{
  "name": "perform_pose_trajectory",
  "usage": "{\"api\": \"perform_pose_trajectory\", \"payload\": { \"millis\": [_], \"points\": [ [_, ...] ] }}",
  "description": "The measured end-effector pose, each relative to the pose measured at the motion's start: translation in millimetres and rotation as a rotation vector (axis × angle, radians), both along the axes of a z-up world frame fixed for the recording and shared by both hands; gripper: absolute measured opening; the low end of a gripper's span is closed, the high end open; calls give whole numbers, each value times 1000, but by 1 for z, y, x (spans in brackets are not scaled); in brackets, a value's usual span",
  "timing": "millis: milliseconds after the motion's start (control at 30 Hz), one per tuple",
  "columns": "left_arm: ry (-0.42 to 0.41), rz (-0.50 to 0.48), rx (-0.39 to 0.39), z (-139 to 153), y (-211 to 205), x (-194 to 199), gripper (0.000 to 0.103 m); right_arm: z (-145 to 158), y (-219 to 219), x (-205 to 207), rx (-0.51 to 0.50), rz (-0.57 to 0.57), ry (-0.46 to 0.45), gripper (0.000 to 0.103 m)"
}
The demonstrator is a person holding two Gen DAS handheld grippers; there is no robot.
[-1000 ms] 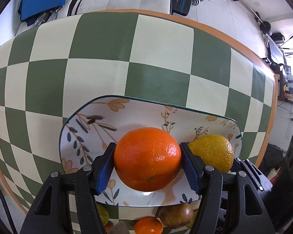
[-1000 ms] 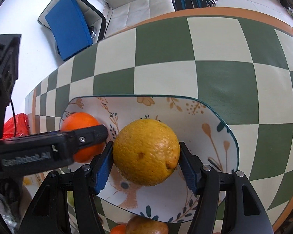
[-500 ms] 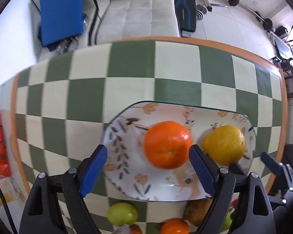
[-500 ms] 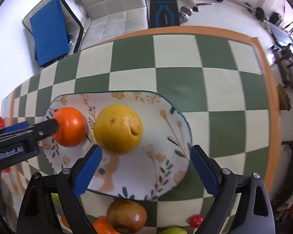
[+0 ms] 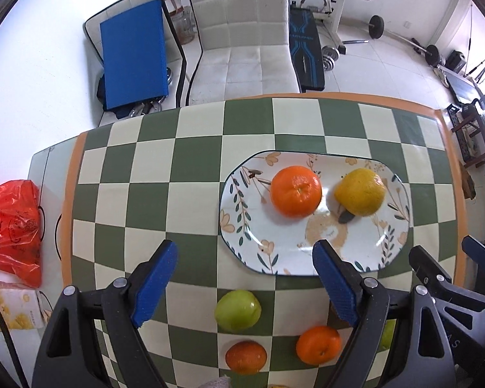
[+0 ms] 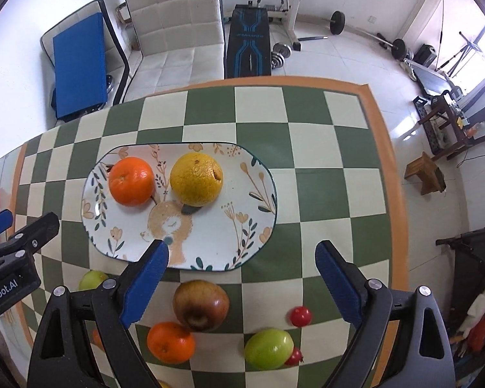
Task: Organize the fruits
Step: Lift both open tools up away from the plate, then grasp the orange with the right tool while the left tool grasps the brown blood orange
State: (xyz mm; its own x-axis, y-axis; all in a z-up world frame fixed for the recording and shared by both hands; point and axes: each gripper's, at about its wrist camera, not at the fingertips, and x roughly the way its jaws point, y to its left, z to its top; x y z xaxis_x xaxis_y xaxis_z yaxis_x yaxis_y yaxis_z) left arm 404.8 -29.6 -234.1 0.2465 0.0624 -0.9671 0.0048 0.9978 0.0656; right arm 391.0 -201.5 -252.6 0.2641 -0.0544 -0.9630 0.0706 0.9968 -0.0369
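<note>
Here both grippers, left [image 5: 244,283] and right [image 6: 241,283], gape empty above the plate [image 6: 258,174]; next, the near apple [image 6: 200,305].

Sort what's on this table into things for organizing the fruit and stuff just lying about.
For the job: plate, orange, yellow citrus, brown apple, small orange, green apple, red cherry tomato.

Lying about: red plastic bag, yellow snack packet.
</note>
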Motion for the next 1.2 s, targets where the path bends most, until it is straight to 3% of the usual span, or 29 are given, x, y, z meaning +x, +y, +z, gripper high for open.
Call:
{"api": "perform_pose_trajectory", "payload": {
  "millis": [467, 833, 967, 1033, 1200],
  "points": [
    [-115, -14, -69, 71, 3, -76, 85, 86, 4, -85, 35, 8, -129, 94],
    [-181, -13, -67, 103, 4, -114, 85, 128, 8, -123, 68, 15, -201, 94],
    [-184, 2, -69, 102, 6, -115, 85, 130, 7, -124, 91, 9, -218, 97],
    [-178, 6, -51, 97, 7, -113, 97, 122, 5, -121, 109, 7, -205, 100],
    [-147, 37, 6, 70, 18, -110, 100, 67, 5, -112, 196, 19, -81, 100]
  ]
}}
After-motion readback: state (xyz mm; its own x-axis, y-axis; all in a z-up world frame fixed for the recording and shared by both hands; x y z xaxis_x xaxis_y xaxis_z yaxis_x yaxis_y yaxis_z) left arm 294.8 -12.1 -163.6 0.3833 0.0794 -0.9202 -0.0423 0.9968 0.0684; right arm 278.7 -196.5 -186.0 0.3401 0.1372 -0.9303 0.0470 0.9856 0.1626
